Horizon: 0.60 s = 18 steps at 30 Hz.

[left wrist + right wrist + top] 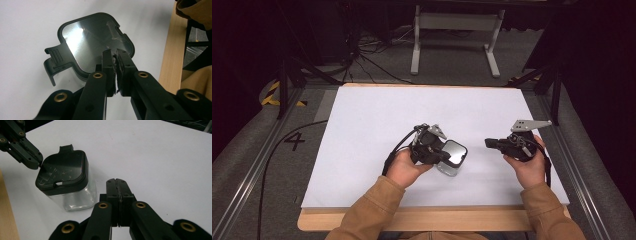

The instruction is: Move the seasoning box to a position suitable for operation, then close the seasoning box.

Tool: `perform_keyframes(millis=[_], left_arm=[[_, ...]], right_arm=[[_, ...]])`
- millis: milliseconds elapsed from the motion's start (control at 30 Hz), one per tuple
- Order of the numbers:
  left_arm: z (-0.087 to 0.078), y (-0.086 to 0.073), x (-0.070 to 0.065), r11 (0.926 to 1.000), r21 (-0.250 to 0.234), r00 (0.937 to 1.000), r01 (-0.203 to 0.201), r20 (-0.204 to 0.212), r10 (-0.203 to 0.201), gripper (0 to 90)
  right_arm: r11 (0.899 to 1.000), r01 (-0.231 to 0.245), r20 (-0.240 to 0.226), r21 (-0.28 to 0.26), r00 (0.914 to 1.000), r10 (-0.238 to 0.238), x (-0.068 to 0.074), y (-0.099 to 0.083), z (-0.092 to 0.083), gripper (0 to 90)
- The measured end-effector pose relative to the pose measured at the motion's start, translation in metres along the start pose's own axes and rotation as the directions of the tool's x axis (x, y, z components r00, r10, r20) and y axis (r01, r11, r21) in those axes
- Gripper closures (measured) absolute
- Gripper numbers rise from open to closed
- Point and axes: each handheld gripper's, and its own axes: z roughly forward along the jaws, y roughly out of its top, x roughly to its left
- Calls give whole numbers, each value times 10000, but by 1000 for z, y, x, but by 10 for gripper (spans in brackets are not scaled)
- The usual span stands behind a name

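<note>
1. On my high view the desk is covered by a white sheet, with a bare wooden edge along the near side.
2. A small clear jar with a black lid sits on the white sheet, near the middle and toward the near edge.
3. The lid is square with rounded corners and has a shiny top; a black latch tab sticks out from one side.
4. My left claw is held in the left hand and reaches the jar from the left.
5. In the left gripper view the left claw's jaws are pressed together with no gap I can see, their tips at the lid's rim; I cannot tell whether they pinch the rim or merely rest against it.
6. The right gripper view shows that same claw touching the lid's corner on the side away from my right claw.
7. My right claw is held in the right hand, just to the right of the jar and apart from it, pointing toward it.
8. In the right gripper view its jaws are clenched flat against each other, gripping nothing, with the jar standing beside them on the sheet.
</note>
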Motion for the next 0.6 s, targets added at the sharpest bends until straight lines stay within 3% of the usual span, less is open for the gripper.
perform_keyframes(millis=[100,200,300,433,500,600], left_arm=[[-4,0,0,9999,-96,9998,-93,-152,91,854],[-18,-1,4,9987,-507,9991,-20,-424,-1,850],[-39,-6,14,9942,-1025,9970,340,-661,-409,850],[-57,-15,30,9827,-1549,9891,1019,-901,-1168,851],[-61,-22,40,9803,-1532,9872,1247,-800,-1381,860],[-53,-32,53,9827,-973,9856,1576,-462,-1627,893]], right_arm=[[10000,31,21,-19,10000,-31,0,0,-1,898],[10000,-14,24,-71,10000,14,-1,0,-2,898],[9999,-57,-8,-102,10000,57,-1,0,-3,899],[10000,-32,-44,-64,10000,32,0,-1,-2,898],[10000,-12,-89,-8,10000,12,1,-2,0,899],[9999,-17,-164,159,9999,20,3,-3,5,899]])
